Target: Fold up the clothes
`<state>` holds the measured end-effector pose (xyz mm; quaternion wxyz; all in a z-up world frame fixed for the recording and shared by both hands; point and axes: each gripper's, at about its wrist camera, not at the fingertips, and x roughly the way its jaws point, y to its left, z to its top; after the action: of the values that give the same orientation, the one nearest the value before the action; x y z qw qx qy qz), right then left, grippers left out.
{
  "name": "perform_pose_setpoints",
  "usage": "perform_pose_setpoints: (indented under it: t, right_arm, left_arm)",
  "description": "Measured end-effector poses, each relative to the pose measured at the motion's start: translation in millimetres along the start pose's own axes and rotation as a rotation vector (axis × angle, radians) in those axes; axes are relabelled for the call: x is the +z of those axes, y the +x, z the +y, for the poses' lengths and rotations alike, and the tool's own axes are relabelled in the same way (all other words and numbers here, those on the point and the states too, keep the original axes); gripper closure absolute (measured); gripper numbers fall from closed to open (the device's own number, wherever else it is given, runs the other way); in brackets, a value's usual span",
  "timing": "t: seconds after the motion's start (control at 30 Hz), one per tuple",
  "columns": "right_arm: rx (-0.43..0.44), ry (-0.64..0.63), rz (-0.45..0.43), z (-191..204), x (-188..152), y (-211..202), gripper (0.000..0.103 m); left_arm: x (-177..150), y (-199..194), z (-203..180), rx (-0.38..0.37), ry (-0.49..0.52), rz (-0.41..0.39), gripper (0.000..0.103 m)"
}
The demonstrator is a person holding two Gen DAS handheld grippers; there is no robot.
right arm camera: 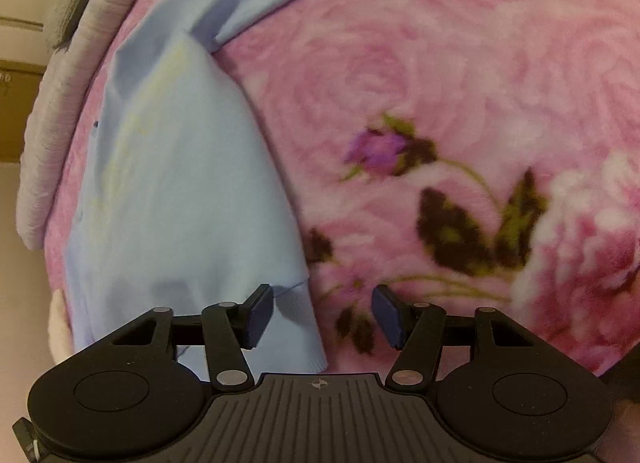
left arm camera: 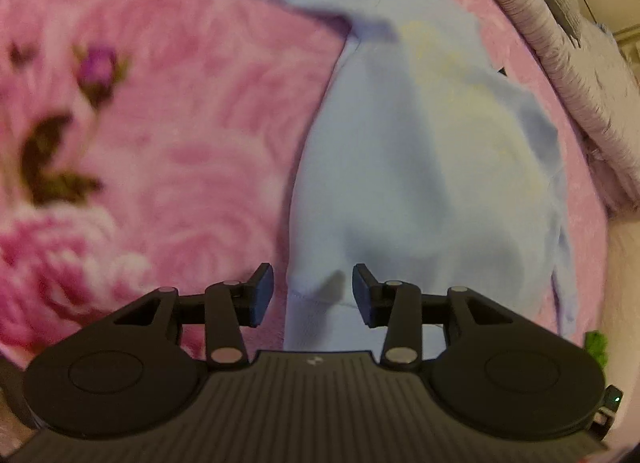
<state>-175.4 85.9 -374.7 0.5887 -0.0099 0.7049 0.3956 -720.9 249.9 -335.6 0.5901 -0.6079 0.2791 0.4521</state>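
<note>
A light blue garment (left arm camera: 420,167) lies partly folded on a pink floral blanket (left arm camera: 168,151). Its long folded edge runs from the upper middle down to the gripper in the left wrist view. My left gripper (left arm camera: 313,295) is open, its fingers straddling the garment's near hem edge without touching it. In the right wrist view the same blue garment (right arm camera: 180,183) fills the left side, with its ribbed hem corner (right arm camera: 300,315) between the fingers. My right gripper (right arm camera: 323,315) is open just above that corner, with the left fingertip (right arm camera: 262,317) over the cloth.
A grey ribbed blanket edge (left arm camera: 560,55) borders the bed on the far side, also in the right wrist view as the grey edge (right arm camera: 60,111). The blanket's printed roses and dark leaves (right arm camera: 460,231) lie to the right of the garment. A small green object (left arm camera: 596,347) shows at the right.
</note>
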Motion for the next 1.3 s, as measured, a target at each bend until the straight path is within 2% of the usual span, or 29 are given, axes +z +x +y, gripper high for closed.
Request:
perform_pose_setpoints:
  t: [0.03,0.07,0.1,0.13,0.2,0.37,0.43,0.5,0.53,0.6,0.67,0.7,0.77,0.83,0.93,1.0,1.17,1.3]
  right_arm:
    - [0.003,-0.017,-0.001,6.9,-4.5,0.8,0.046]
    - [0.011,-0.035,0.004,15.6,-10.6,3.0,0.07]
    - [0.006,-0.054,0.006,24.7,-15.0,5.8,0.085]
    - [-0.016,-0.074,0.003,34.4,-17.4,9.3,0.095]
    - [-0.029,-0.133,-0.025,51.9,-24.9,2.1,0.097]
    - [0.164,-0.045,-0.079,73.0,-23.5,-78.4,0.1]
    - [0.198,-0.031,-0.09,82.9,-11.9,-96.8,0.1]
    - [0.167,-0.017,-0.048,89.3,-6.2,-96.5,0.1]
    - [0.128,-0.02,-0.02,90.8,-6.3,-89.6,0.1]
    - [0.002,-0.057,0.045,88.8,-10.2,-58.7,0.099]
    - [-0.172,-0.096,0.153,79.7,-15.4,-20.5,0.097]
    - [-0.247,-0.12,0.188,77.1,-17.3,-9.9,0.094]
    - [-0.331,-0.172,0.193,75.4,-15.7,-5.9,0.079]
    - [-0.302,-0.185,0.138,74.9,-1.3,-11.5,0.075]
    - [-0.269,-0.221,0.028,89.9,40.6,-14.8,0.074]
    - [-0.241,-0.272,-0.038,108.0,69.1,-12.1,0.074]
    - [-0.108,-0.476,-0.196,182.1,152.7,11.7,0.074]
    - [-0.018,-0.575,-0.273,231.1,209.6,46.3,0.074]
  left_arm:
    - [3.9,-8.1,-1.2,-0.04,-0.003,-0.003,0.069]
    - [7.8,-16.3,-2.4,-0.079,-0.006,-0.006,0.074]
    - [11.7,-24.4,-3.7,-0.119,-0.009,-0.009,0.092]
    - [15.7,-32.5,-4.9,-0.159,-0.012,-0.012,0.095]
    - [23.5,-48.8,-7.3,-0.238,-0.018,-0.018,0.097]
    - [43.1,-89.4,-13.4,-0.437,-0.033,-0.034,0.097]
    - [50.8,-105.4,-15.8,-0.514,-0.038,-0.039,0.097]
    - [50.1,-100.4,-19.6,-0.411,0.01,0.031,0.097]
    - [44.6,-89.3,-17.6,-0.332,0.048,0.068,0.096]
    - [31.7,-59.4,-12.6,-0.135,0.101,0.146,0.09]
    - [19.5,-31.7,-5.4,0.081,0.151,0.217,0.09]
    - [17.9,-28.0,-6.7,0.151,0.191,0.225,0.09]
    - [22.0,-29.8,-15.7,0.183,0.254,0.221,0.089]
    - [47.0,-14.9,-42.2,0.155,0.32,0.181,0.083]
    - [84.4,7.4,-81.9,0.113,0.419,0.119,0.075]
    - [109.4,22.3,-108.3,0.085,0.484,0.078,0.075]
    - [171.7,59.5,-174.5,0.014,0.647,-0.027,0.074]
    - [221.0,91.7,-222.8,-0.026,0.762,-0.103,0.074]
